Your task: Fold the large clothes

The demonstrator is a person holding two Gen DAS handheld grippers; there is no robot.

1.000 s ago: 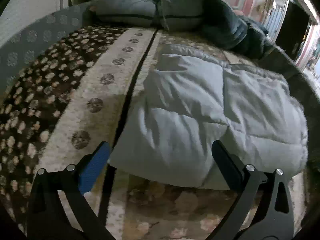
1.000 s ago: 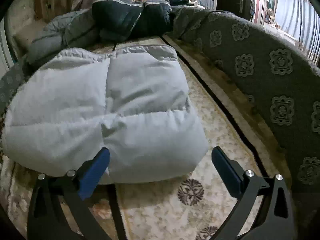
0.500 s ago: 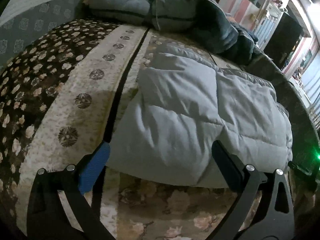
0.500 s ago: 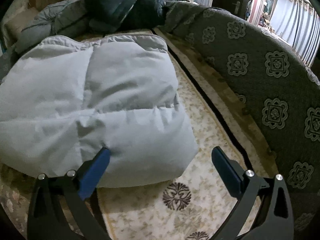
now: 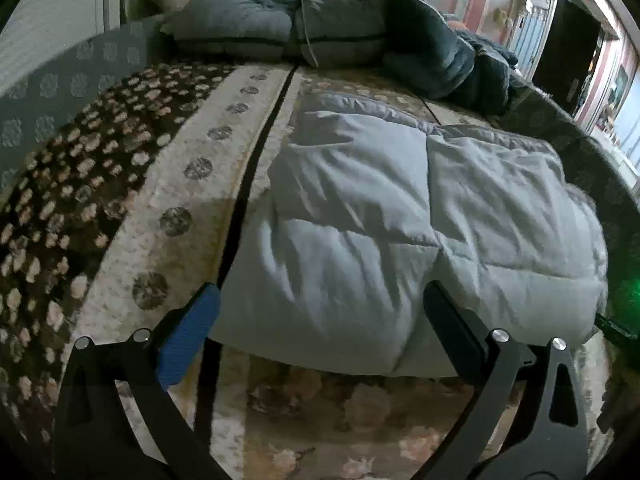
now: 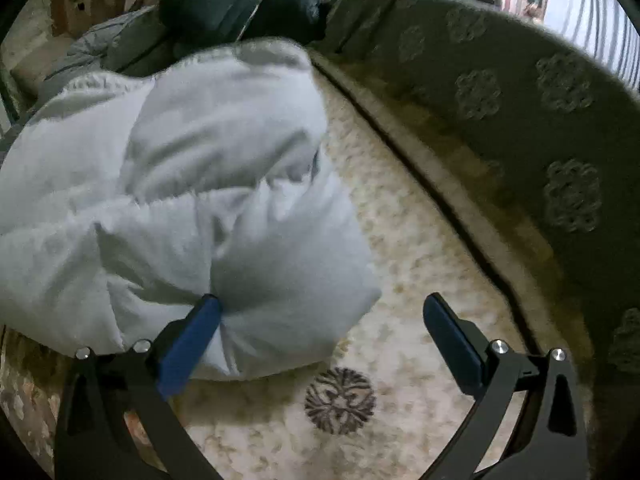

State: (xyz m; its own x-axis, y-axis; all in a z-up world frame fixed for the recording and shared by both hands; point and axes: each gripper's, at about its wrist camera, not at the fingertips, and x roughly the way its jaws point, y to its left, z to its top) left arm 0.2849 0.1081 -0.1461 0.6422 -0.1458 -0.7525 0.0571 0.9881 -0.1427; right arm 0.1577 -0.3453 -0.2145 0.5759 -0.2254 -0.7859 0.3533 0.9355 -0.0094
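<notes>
A pale grey padded coat lies folded into a thick block on a patterned bed cover. My left gripper is open, its two fingers straddling the near left edge of the coat, which bulges between them. In the right wrist view the same coat fills the left half. My right gripper is open too; its blue left finger presses into the coat's near right corner, dimpling the fabric, while the right finger hangs over bare cover.
Folded grey and dark blue padded clothes are stacked at the head of the bed. A grey upholstered side rail with medallions runs along the right. A doorway stands beyond. Patterned cover lies bare to the coat's right.
My right gripper has moved left and forward into the coat's corner, which has bunched and lifted. The left gripper has shifted only slightly and stays open at the coat's edge.
</notes>
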